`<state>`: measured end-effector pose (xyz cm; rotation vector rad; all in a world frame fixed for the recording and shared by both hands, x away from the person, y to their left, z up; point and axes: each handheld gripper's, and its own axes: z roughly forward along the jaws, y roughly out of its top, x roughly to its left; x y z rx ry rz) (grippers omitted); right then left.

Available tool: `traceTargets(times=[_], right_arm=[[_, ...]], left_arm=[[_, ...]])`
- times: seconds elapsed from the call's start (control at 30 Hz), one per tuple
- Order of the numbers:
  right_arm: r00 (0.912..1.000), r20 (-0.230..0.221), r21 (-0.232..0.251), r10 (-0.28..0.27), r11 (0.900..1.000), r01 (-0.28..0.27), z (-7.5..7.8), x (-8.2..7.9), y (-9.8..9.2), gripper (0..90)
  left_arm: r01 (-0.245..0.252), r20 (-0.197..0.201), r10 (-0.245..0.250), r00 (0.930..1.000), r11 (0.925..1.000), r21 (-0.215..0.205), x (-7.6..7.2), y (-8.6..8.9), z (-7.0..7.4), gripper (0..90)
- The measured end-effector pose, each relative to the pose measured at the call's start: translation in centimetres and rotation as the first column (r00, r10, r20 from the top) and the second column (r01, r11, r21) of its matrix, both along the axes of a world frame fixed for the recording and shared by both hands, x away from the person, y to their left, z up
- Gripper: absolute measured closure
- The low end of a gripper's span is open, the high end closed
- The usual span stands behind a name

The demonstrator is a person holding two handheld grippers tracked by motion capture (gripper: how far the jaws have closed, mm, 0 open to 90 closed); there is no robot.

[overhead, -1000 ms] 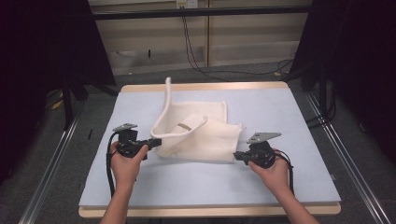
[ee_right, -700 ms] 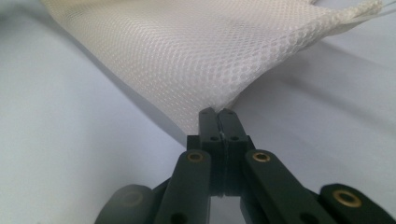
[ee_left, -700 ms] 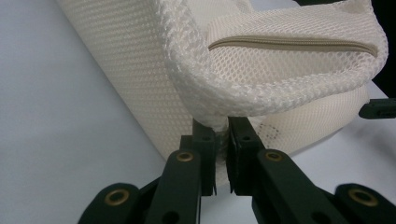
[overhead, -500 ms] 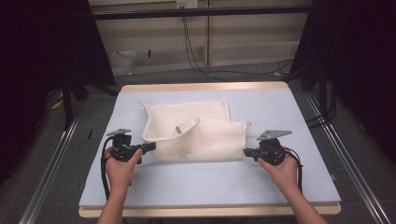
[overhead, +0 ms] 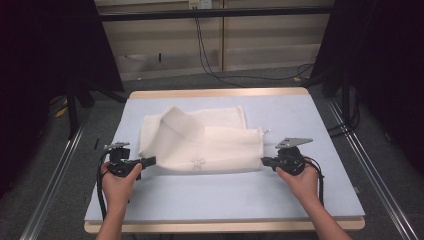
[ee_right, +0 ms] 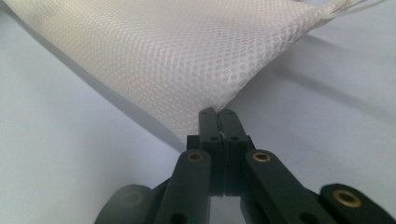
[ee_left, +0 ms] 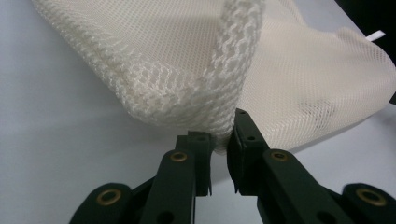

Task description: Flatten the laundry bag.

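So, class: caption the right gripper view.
Right gripper pinching a corner of the white mesh bag above the blue table.

A pale blue table (overhead: 210,197) stands before black cables (overhead: 210,60) and a wood-panelled wall (overhead: 260,47).

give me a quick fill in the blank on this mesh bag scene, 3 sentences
1. The white bag is made of ____ fabric.
2. The right gripper has its jaws ____ on a corner of the bag.
3. The bag lies on a light ____ table.

Missing words: mesh; shut; blue
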<state>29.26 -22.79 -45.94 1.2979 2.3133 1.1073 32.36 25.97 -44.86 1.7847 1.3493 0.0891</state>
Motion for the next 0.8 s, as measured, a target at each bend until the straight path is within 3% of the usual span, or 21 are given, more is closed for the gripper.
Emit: traceTargets(times=[0.1,0.17,0.27,0.4,0.53,0.6,0.73,0.77,0.8], right_arm=[[0.9999,0.001,-0.008,-0.012,1.0,0.012,0.0,0.1,-0.3,90.0],[0.9995,0.016,-0.042,-0.027,0.999,0.027,0.1,0.1,-0.9,90.0],[0.9984,0.002,-0.017,-0.057,0.998,0.057,-0.1,0.0,-2.3,90.0],[0.998,0.004,0.017,-0.063,0.998,0.063,0.0,0.0,-2.7,90.0],[0.9991,0.007,0.044,-0.041,0.998,0.041,0.3,0.3,-1.7,75.9],[0.9993,0.007,0.051,-0.036,0.998,0.035,0.4,0.3,-1.5,74.9],[0.9987,-0.004,0.049,-0.052,0.997,0.052,0.7,0.6,-1.2,66.3],[0.9972,-0.013,0.05,-0.074,0.996,0.074,0.6,1.0,-1.5,59.6],[0.9972,-0.013,0.05,-0.074,0.996,0.074,0.6,1.0,-1.5,59.6]], left_arm=[[0.002,-0.013,-0.001,0.9999,0.9995,0.031,0.3,-0.4,-0.5,82.1],[-0.001,-0.01,0.001,0.9999,0.9989,0.047,0.6,-0.6,-0.8,82.5],[-0.005,-0.006,0.006,1.0,0.9988,0.049,1.2,-0.9,-1.2,82.9],[-0.007,-0.009,0.007,0.9999,0.9983,0.058,1.5,-1.1,-1.3,83.1],[-0.015,-0.008,0.015,0.9999,0.9988,0.046,1.9,-1.2,-1.5,83.4],[-0.015,-0.004,0.015,0.9999,0.9987,0.049,2.3,-1.5,-1.6,83.5],[-0.003,-0.004,0.003,1.0,0.9999,0.015,3.1,-2.3,-2.0,83.6],[-0.003,-0.006,0.003,1.0,0.9999,0.011,3.3,-2.7,-2.1,83.7],[0.005,-0.007,-0.005,1.0,0.9998,0.018,3.4,-3.0,-2.2,83.7]])
